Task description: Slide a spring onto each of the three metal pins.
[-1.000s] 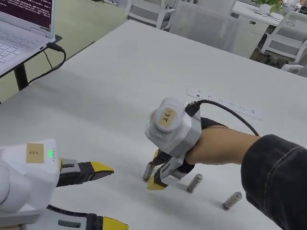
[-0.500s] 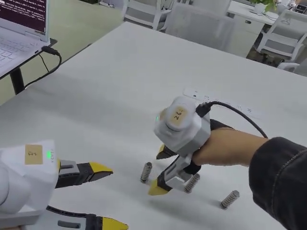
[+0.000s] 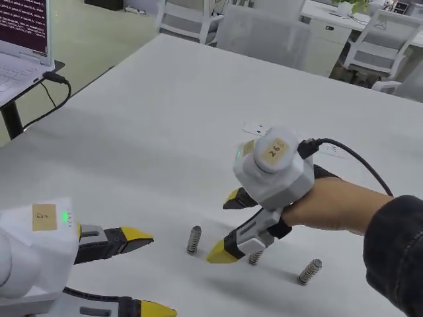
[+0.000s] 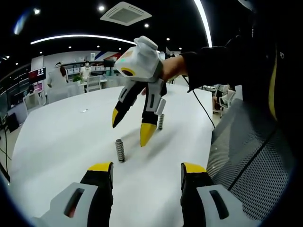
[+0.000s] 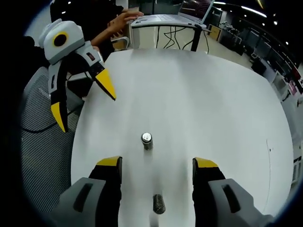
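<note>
Nearest, the left gripper (image 3: 158, 271) waits with jaws spread, empty. Beyond it the left spring (image 3: 193, 239), middle spring (image 3: 254, 257) and right spring (image 3: 308, 271) stand upright on the table (image 3: 165, 132), each seemingly on its pin. The right gripper (image 3: 223, 226), parted and empty, hovers over the middle spring. Little looks left to do.
</note>
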Available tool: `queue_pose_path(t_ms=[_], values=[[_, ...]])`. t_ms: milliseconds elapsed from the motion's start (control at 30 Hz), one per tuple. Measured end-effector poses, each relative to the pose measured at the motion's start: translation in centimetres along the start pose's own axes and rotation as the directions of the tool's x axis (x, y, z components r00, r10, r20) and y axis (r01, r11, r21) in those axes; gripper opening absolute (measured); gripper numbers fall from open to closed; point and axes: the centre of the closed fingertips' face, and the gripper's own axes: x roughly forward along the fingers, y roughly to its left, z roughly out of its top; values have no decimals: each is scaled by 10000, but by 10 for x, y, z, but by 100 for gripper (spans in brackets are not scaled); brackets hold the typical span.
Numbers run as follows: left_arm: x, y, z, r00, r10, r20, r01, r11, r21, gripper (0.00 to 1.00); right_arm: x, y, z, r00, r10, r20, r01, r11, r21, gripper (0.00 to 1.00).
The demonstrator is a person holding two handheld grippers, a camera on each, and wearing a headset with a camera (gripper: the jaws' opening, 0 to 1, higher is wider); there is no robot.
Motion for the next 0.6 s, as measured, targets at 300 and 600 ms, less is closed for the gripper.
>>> queue_pose_path(t_ms=[300, 600], values=[[4, -1, 2, 10000, -65, -37, 65, 10000, 34, 53, -21, -5, -5, 9967, -556, 599, 535, 9979, 372, 60], [8, 1, 4, 10000, -78, -59, 78, 10000, -16, 53, -40, -11, -14, 9824, -1247, 1391, 1112, 9886, 1014, 60]])
